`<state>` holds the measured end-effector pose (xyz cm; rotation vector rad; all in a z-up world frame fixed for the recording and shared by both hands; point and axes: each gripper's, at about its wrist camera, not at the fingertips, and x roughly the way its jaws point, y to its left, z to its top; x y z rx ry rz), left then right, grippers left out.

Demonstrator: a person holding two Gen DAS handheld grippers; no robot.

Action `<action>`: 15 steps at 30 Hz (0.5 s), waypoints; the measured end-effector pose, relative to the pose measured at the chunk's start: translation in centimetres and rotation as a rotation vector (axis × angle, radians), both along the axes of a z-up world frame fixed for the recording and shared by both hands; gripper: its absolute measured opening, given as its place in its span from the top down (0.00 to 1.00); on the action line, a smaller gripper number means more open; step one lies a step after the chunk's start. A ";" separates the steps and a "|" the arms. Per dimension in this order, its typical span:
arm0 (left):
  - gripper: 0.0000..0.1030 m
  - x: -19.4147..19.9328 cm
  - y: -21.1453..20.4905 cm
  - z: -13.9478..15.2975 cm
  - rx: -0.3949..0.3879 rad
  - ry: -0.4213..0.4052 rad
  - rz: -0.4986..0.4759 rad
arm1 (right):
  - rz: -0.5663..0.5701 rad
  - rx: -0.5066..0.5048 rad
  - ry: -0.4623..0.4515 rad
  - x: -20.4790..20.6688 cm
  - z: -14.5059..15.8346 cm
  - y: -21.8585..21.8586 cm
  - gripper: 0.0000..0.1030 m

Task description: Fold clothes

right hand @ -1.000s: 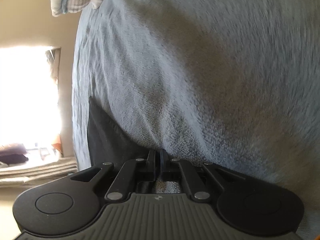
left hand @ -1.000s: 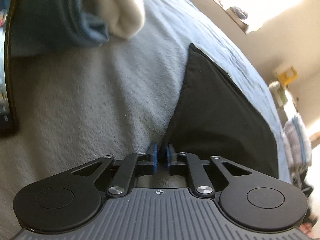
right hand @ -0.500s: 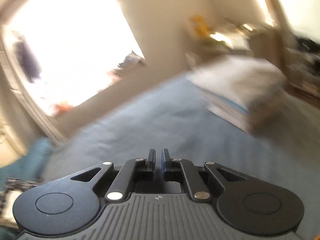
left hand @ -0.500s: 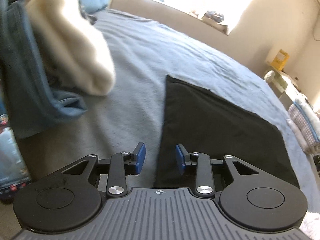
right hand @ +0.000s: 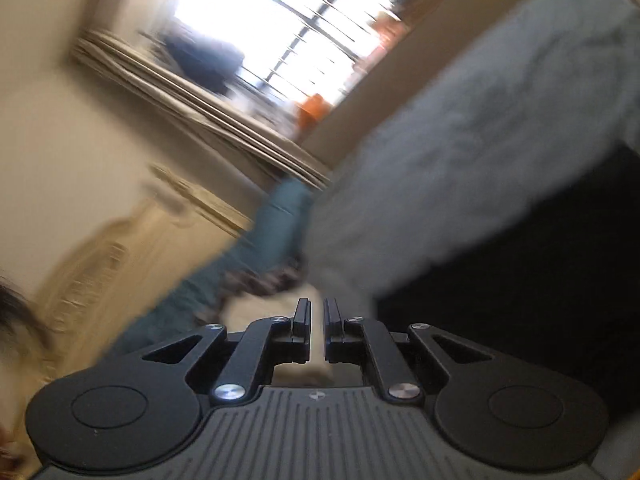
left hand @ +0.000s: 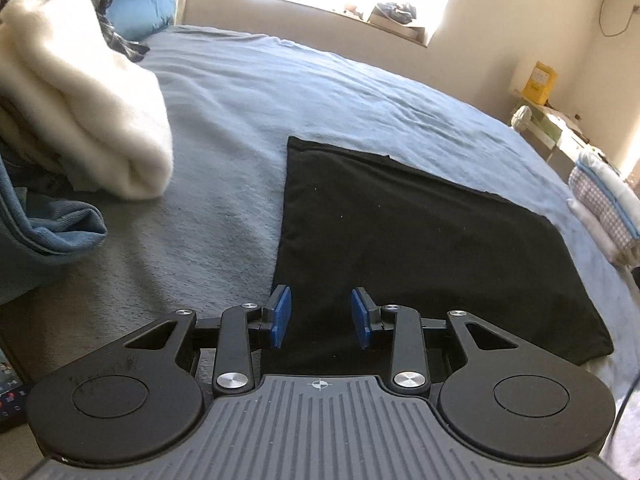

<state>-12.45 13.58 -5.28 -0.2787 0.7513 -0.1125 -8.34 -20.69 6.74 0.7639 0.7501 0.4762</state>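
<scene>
The flat black folded cloth garment [left hand: 420, 248] is seen lying spread on the grey-blue fleece-covered bed [left hand: 248, 92], directly ahead of the left hand-held gripper [left hand: 320, 322], its near edge passing under the blue pads [left hand: 280, 316]. In the right wrist view, which is heavily blurred, a dark area to the right of the right hand-held gripper [right hand: 317, 330] is taken to be the same garment [right hand: 520, 280].

Handling, as judged: the garment is expected to be light, limp and non-fragile, with no stiffness of its own; it is likely to sag and drape when lifted from one point. The fleece beneath may drag on it slightly. A hold is best taken at a corner or along a doubled edge, both layers pinched together, so that the fold is not pulled open. The near left corner lies closest to the left hand-held gripper.

Left hand-held gripper: jaws stand partly apart, nothing pressed between the pads; the garment is seen through the gap but not clamped. No contact with the cloth can be confirmed.

Right hand-held gripper: fingers nearly together, a narrow slit left between them, nothing held. A pale blurred cloth shows beyond the fingertips; contact cannot be told.

A cream fleece bundle [left hand: 92, 120] and blue fabric [left hand: 52, 232] lie to the left of the left hand-held gripper, well apart from the garment.
</scene>
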 end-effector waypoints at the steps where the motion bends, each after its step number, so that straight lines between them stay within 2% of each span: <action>1: 0.68 0.1 0.0 -0.2 -0.002 0.001 -0.004 | 0.009 -0.068 0.031 0.0 -1.3 0.7 0.94; 4: 0.68 0.2 -0.1 -0.7 0.003 0.010 -0.022 | 0.033 -0.279 0.119 -0.4 -5.3 2.3 0.94; 8: 0.68 0.4 -0.2 -1.6 0.019 0.029 -0.044 | 0.070 -0.466 0.196 -2.5 -9.7 4.5 0.94; 12: 0.68 0.6 -0.4 -2.0 0.046 0.033 -0.053 | 0.125 -0.619 0.120 -2.9 -10.7 7.2 0.95; 15: 0.68 0.7 -0.4 -2.3 0.061 0.039 -0.055 | 0.177 -0.762 0.118 -3.2 -12.2 8.2 0.95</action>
